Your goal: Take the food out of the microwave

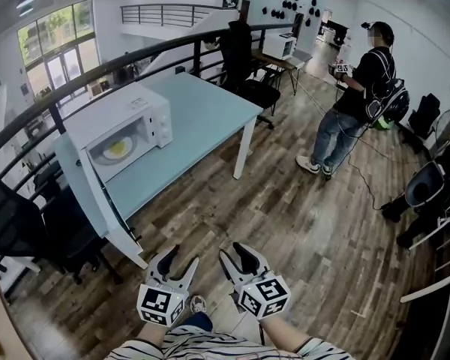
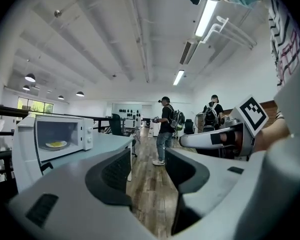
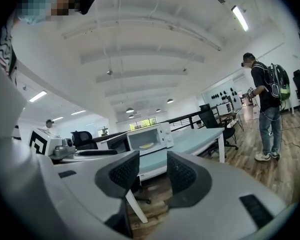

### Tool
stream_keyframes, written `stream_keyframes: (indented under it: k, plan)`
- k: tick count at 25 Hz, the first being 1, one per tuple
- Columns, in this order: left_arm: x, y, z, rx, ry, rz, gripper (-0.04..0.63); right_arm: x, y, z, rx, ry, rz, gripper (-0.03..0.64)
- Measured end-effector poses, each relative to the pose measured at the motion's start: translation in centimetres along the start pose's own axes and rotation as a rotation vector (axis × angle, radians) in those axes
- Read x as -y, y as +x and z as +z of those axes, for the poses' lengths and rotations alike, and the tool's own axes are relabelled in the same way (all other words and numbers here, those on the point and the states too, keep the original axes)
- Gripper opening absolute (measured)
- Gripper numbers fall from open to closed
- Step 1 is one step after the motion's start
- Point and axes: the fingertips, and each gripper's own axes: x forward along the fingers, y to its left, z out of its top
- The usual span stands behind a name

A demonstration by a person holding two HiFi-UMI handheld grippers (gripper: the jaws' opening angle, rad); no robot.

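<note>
While our left hand-held gripper [image 1: 181, 267] and right hand-held gripper [image 1: 235, 261] hang low before us, well apart from the bench [image 1: 210, 118], we judge the task to be at its very start: the approach. Both stand wide, with nothing between the jaws. The microwave [image 1: 146, 115] sits on the bench with its door [image 1: 86, 186] swung open toward us, and the plate of yellow food [image 1: 118, 149] lies inside on the cavity floor, untouched. Next, we think, we must step closer, bring one hand-held gripper level into the opening, and close it on the plate's rim without tipping the food or knocking the door.
</note>
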Motion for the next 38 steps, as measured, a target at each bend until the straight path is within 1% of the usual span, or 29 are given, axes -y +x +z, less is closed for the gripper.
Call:
stream_keyframes:
  k: [5,10,15,19,21,24,30,35,38]
  plan:
    - [-4.4,3.2,0.6,-0.002,-0.011,0.019,0.193,1.4,5.4,1.5,-0.005,0.006,0.014,0.164]
    - [-7.5,5.3,1.9,0.001,-0.008,0.029,0.193,2.0,9.3,3.1,-0.003,0.014,0.02,0.164]
    - [-10.2,6.9,2.6,0.006,-0.011,0.046,0.193,2.7,12.9,3.8,-0.011,0.017,0.029,0.164]
    - [-12.0,8.5,2.2,-0.002,-0.029,0.073,0.193,3.6,16.0,4.1,-0.025,0.018,0.055,0.164]
    - [-12.9,9.3,1.9,-0.008,-0.038,0.098,0.193,4.1,17.7,4.3,-0.032,0.013,0.081,0.164]
    - [-14.9,10.7,2.0,-0.009,-0.05,0.164,0.193,5.0,20.5,4.8,-0.05,0.003,0.141,0.164]
    - [-19.0,13.4,2.7,0.002,-0.088,0.347,0.193,7.0,25.9,5.9,-0.109,-0.031,0.288,0.164]
    - [-21.5,15.0,3.2,0.017,-0.115,0.505,0.193,8.1,29.8,7.1,-0.141,-0.058,0.42,0.164]
    - [-22.1,15.9,3.2,0.018,-0.124,0.585,0.193,8.8,31.6,7.4,-0.159,-0.075,0.495,0.164]
